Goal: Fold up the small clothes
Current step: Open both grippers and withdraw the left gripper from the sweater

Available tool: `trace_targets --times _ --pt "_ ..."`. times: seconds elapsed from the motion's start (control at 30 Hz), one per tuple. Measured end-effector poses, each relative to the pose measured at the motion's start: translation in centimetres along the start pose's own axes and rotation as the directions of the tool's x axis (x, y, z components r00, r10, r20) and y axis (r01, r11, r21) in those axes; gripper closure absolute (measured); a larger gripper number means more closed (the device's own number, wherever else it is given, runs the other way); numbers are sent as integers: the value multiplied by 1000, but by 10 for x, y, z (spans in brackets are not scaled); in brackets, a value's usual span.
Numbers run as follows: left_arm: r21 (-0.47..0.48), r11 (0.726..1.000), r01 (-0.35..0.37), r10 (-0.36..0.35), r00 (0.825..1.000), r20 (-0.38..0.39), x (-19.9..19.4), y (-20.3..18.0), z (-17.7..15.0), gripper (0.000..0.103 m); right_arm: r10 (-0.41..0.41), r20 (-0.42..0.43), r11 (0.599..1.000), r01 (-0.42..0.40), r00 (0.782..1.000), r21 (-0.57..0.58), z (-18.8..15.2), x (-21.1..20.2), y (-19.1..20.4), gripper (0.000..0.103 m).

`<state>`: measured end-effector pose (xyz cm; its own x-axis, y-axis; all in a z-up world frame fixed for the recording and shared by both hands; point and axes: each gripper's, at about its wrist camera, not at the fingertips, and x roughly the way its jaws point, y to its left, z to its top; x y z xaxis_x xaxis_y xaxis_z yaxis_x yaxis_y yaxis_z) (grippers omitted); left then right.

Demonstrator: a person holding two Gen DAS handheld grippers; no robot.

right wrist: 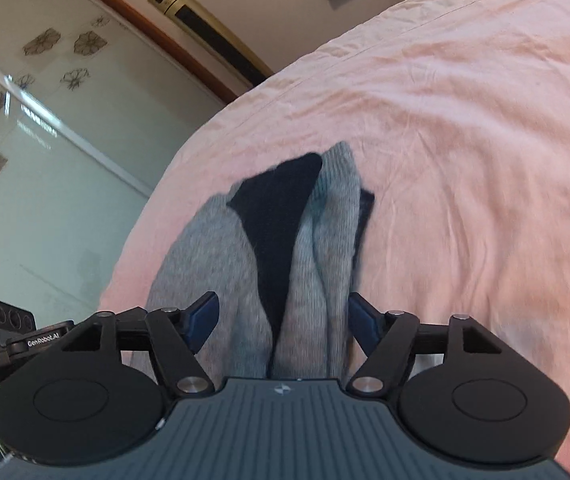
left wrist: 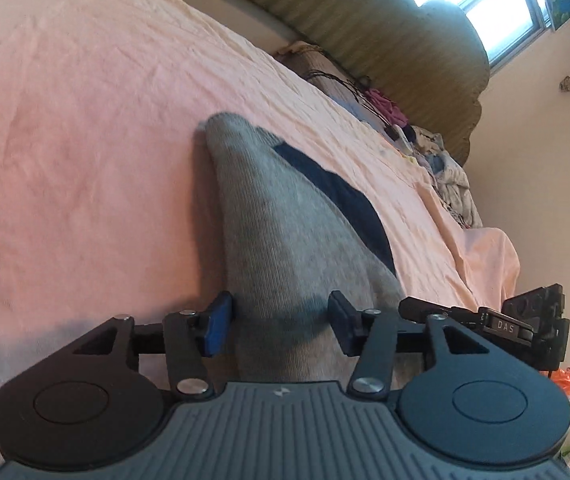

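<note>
Both hand-held grippers, left (left wrist: pixel 280 326) and right (right wrist: pixel 283 322), stand half-open around grey socks (right wrist: pixel 245 248) on the bed (right wrist: pixel 465 120), gripping nothing; folding seems underway, unfinished.

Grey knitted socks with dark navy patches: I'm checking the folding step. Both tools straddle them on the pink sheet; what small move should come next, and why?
Probably close both tools. The grey knitted socks with dark navy patches lie on the pink bedsheet, running between the fingers of the left tool and the right tool. The blue pads look clear of the fabric, so neither seems to grip it yet, and folding needs a hold.
</note>
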<state>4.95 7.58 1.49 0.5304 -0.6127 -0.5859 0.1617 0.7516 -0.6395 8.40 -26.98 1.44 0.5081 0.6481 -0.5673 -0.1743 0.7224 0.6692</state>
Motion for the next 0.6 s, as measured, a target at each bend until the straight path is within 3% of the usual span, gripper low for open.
trace_targets --times 0.1,0.13,0.17,0.2,0.3,0.37,0.4,0.5,0.6 --pt "6 1000 23 -23 998 -58 9 -2 -20 54 15 -32 1000 -15 999 -5 -20 -2 3 32" --pt "51 999 0 4 998 -68 16 -8 -23 81 4 -28 1000 -5 1000 -30 -26 -3 7 41" --pt "90 996 -29 36 997 -67 16 -12 -27 87 -7 -44 999 5 999 -41 -28 -2 10 53" --pt "111 993 -39 47 997 -68 12 -14 -28 88 -15 -68 998 12 998 -54 -31 -2 11 75" --pt "184 980 -70 85 993 -77 5 -12 -28 87 -28 -67 993 20 997 -116 -41 -15 18 77" --pt "255 961 -108 122 992 -42 -5 -20 -32 84 -48 -69 993 40 996 -109 -48 -17 10 78" --pt "314 938 -149 155 988 7 -14 -29 -38 84 -30 -58 995 24 998 -95 -50 -20 7 75" --pt "540 799 -264 196 964 182 -42 -71 -75 74 -13 8 999 13 1000 -38 -44 -44 8 52" --pt "672 669 -317 197 948 251 -40 -93 -110 42 87 81 996 -86 993 -20 -31 -60 14 47"
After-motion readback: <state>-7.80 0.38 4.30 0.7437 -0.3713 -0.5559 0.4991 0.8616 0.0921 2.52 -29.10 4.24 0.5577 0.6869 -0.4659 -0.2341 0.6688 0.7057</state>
